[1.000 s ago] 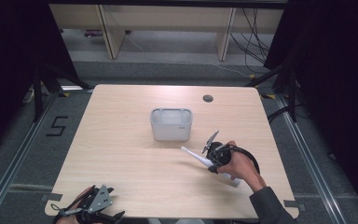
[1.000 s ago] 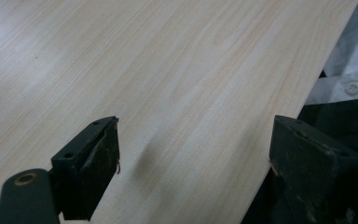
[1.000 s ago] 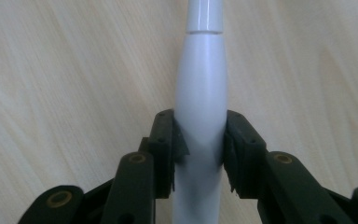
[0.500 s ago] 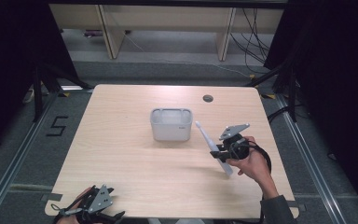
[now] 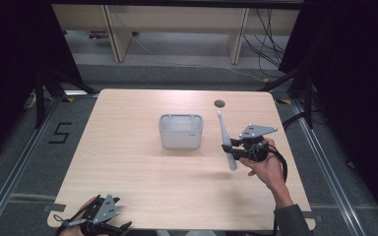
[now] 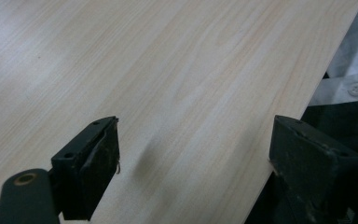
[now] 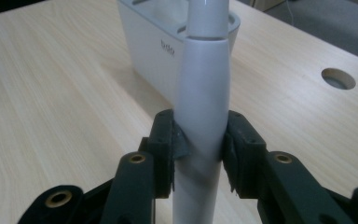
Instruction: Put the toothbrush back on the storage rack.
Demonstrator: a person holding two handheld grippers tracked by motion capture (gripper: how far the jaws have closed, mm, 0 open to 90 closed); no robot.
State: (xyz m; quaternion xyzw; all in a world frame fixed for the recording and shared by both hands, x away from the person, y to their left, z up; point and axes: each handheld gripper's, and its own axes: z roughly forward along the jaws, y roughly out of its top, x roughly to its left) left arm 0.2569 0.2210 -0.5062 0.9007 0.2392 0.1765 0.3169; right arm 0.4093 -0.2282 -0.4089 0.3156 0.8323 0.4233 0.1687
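Observation:
My right gripper (image 5: pixel 232 150) is shut on a white toothbrush-like wand (image 5: pixel 225 142), gripping its thick handle and holding it nearly upright above the table, thin end toward the far side. In the right gripper view the pads (image 7: pixel 235 149) press the wand's handle (image 7: pixel 205 84) from both sides. A white holder box (image 5: pixel 180 131) stands at the table's middle, just left of the wand, and shows behind it (image 7: pixel 154 51). My left gripper (image 5: pixel 118 227) rests at the table's near left edge, with its jaws wide open (image 6: pixel 193 158) over bare wood.
The light wooden table (image 5: pixel 128 162) has a round cable hole (image 5: pixel 219 103) near its far edge, right of the box. Shelving and cables lie on the floor beyond the table. A dark frame rail runs along each side.
My right gripper has moved right and up with the wand. The wand has swung from lying low and pointing left to standing nearly upright. The left gripper has stayed put.

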